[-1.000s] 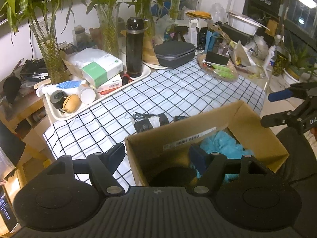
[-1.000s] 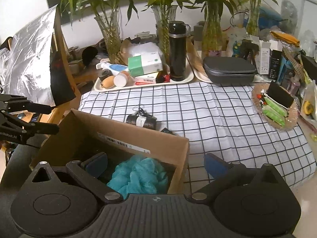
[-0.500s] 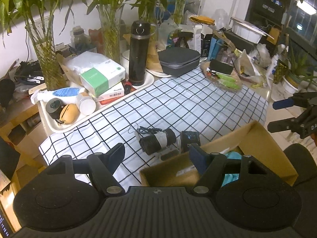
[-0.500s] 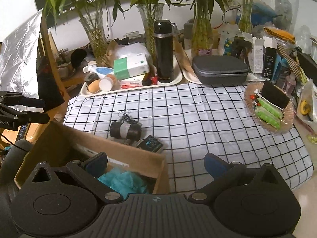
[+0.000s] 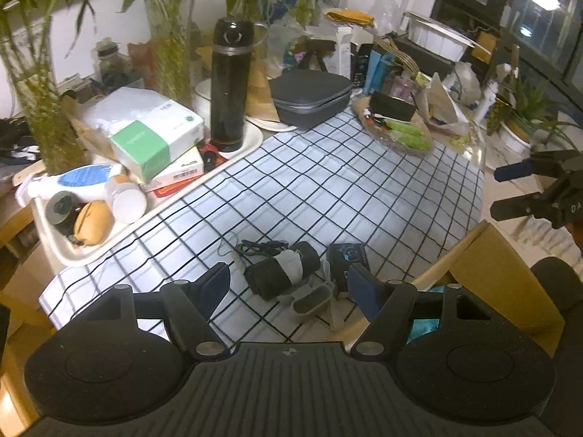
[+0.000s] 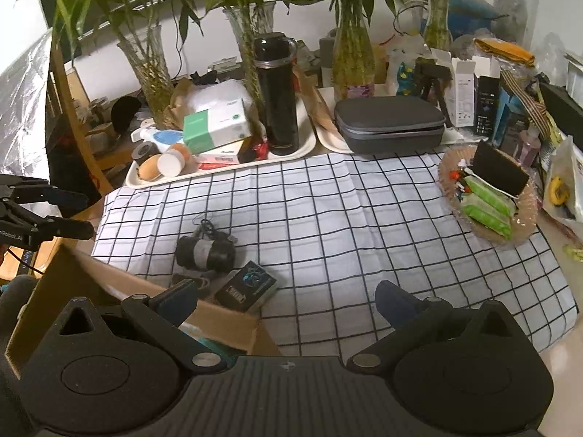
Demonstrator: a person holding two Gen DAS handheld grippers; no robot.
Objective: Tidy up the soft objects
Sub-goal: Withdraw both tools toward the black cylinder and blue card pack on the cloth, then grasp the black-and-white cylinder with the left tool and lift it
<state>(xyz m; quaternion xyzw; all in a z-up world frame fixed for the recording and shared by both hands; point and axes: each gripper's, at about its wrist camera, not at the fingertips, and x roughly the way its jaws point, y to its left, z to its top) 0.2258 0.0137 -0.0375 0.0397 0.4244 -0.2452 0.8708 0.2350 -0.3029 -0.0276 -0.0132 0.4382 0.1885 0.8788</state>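
Note:
A cardboard box (image 5: 492,273) stands at the near edge of the checked tablecloth (image 5: 328,189), also in the right wrist view (image 6: 73,280). A teal soft puff (image 5: 422,327) lies inside it, mostly hidden. A black rolled fabric bundle with a white band (image 5: 280,273) lies on the cloth beside a small dark packet (image 5: 348,258); both show in the right wrist view, bundle (image 6: 206,251) and packet (image 6: 247,286). My left gripper (image 5: 288,287) is open and empty, above the bundle. My right gripper (image 6: 288,300) is open and empty, over the box corner and cloth.
A white tray (image 6: 218,167) with a tissue box, bottles and a black flask (image 6: 275,94) stands at the back left. A grey zip case (image 6: 390,123) and a basket with green packets (image 6: 488,200) sit behind and right. Vases with bamboo line the wall.
Both grippers have pulled back and risen from the box. The box now sits lower in both views, and the bundle and packet have come into plain sight.

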